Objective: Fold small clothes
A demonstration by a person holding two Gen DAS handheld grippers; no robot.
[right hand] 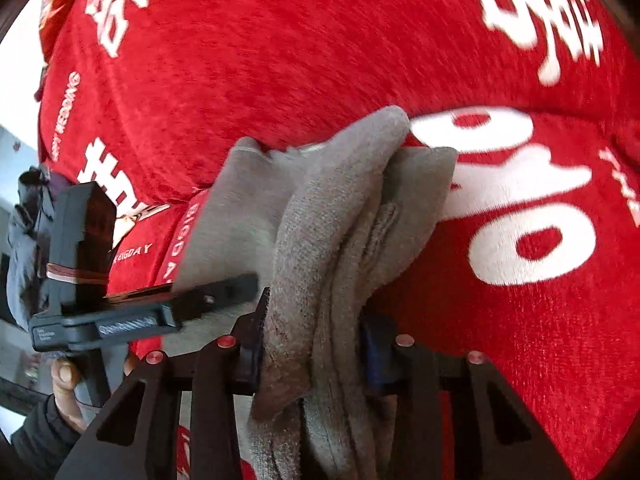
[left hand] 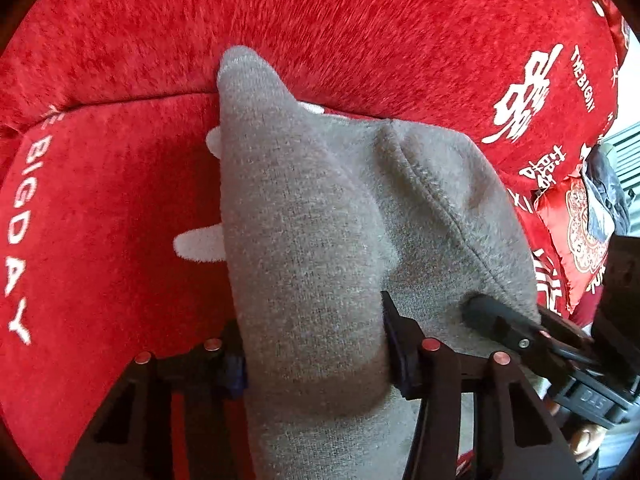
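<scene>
A small grey fleece garment [left hand: 312, 216] hangs bunched over a red plush cover. My left gripper [left hand: 316, 356] is shut on one thick fold of it, and the cloth rises up and away from the jaws. My right gripper [right hand: 312, 344] is shut on another bunch of the same grey garment [right hand: 340, 208], several layers pinched together. The right gripper's finger [left hand: 504, 324] shows at the right in the left wrist view, touching the cloth's edge. The left gripper [right hand: 216, 300] shows at the left in the right wrist view, against the cloth.
A red plush cover [left hand: 320, 12] with white lettering fills the background in both views [right hand: 280, 40]. A red embroidered cushion [left hand: 580, 240] lies at the right. A dark grey cloth item [left hand: 604, 196] sits beyond it. A hand [right hand: 66, 380] holds the left gripper's handle.
</scene>
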